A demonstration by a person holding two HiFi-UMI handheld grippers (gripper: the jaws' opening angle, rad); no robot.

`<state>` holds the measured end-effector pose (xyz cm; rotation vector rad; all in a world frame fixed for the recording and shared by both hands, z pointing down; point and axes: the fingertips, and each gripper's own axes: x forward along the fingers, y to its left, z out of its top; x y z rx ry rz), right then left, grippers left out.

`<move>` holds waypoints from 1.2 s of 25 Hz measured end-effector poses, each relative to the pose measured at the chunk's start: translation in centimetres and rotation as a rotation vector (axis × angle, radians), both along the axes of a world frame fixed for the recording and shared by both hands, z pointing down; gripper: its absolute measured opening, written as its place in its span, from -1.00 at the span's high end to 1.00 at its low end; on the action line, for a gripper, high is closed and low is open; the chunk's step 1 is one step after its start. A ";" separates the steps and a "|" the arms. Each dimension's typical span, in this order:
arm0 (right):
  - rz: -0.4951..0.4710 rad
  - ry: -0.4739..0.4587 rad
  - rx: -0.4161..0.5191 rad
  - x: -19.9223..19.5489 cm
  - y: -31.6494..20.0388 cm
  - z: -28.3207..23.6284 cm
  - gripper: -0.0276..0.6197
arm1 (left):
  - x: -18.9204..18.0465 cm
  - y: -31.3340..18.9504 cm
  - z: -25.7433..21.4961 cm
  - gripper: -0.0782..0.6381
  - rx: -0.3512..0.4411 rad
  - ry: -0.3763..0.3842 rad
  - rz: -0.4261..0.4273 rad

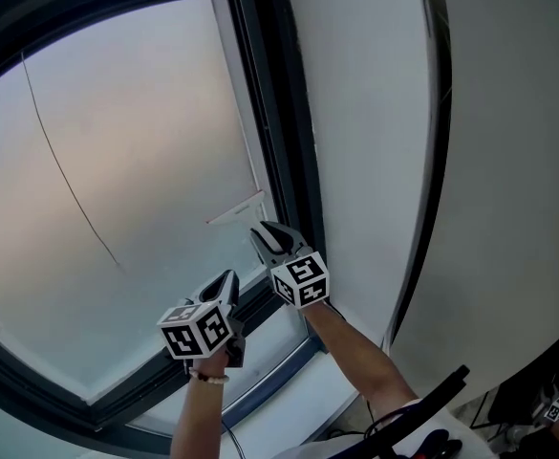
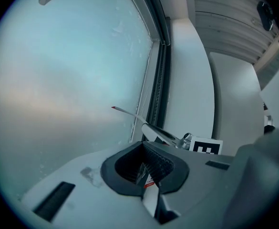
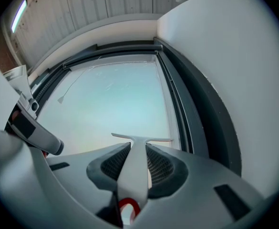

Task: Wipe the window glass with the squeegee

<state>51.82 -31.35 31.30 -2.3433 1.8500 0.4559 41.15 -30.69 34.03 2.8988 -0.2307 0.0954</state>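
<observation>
The right tool [image 1: 271, 239] is clenched on the squeegee [image 1: 238, 210] handle, blade low on the window glass [image 1: 117, 161] beside the frame [image 1: 290, 142]. The left tool [image 1: 224, 283] hangs near, jaws together, empty. A wiping stroke seems in hand; next, the blade likely needs even pressure along the pane

The window glass [image 1: 117, 161] looks smooth but hazy, more frosted than clear. Its frame [image 1: 284, 132] is dark, matt and metal-like. The squeegee [image 3: 133, 175] is smooth white plastic. The right tool [image 3: 139, 151] is matt grey plastic, its pads [image 3: 162, 166] dark and finely ribbed.
</observation>
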 end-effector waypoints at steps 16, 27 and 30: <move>0.022 0.024 -0.042 0.2 -0.1 7.6 0.64 | 0.6 -0.2 5.6 0.78 -0.029 -0.086 -0.039; 0.006 0.006 -0.105 0.7 -0.1 14.1 0.64 | 1.1 -1.3 9.6 0.78 -0.047 -0.135 -0.099; 0.005 0.011 -0.135 0.6 -0.1 15.3 0.64 | 1.4 -1.3 10.7 0.78 -0.073 -0.147 -0.105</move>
